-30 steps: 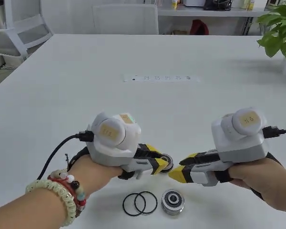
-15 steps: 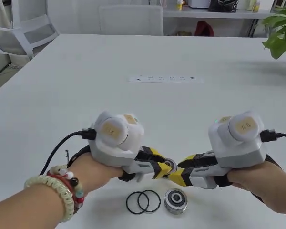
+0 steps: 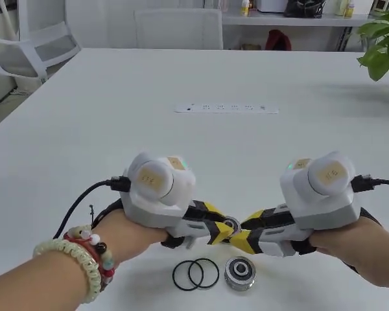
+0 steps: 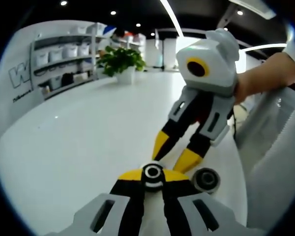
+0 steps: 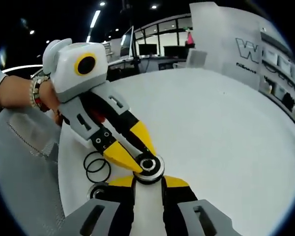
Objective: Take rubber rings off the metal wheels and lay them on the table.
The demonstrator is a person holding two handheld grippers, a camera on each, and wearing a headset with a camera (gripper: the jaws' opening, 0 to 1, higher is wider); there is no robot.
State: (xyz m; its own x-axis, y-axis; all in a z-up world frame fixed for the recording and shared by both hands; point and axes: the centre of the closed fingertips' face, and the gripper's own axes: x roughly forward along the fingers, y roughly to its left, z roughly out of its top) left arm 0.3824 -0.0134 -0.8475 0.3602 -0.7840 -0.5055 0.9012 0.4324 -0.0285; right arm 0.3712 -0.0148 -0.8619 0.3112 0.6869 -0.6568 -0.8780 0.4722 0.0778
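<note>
**Second wheel comes up for stripping.** Nearest the person, on the near side of the held wheel, 2 rubber rings lie overlapped on the white table. A bare wheel sits just beside them, which suggests 1 wheel is already done.

Above them, the left gripper is clamped tight on the held wheel, whose rim appears to carry a dark band.

The change is on the other side. 1 second ago the right gripper stood apart from the held wheel, with a clear strip of table between the 2 tools. Now its yellow tips have closed that gap and sit right against the held wheel's rim. In the left gripper view its jaws are parted only a little, narrow enough to pinch a band. Whether they touch rubber yet cannot be told.

This looks like the start of the next peel. The likely move is a nip on the band's edge and a pull away from the held wheel.

Well beyond the held wheel a power strip lies on the table. Farther still stand a chair and a green plant.
</note>
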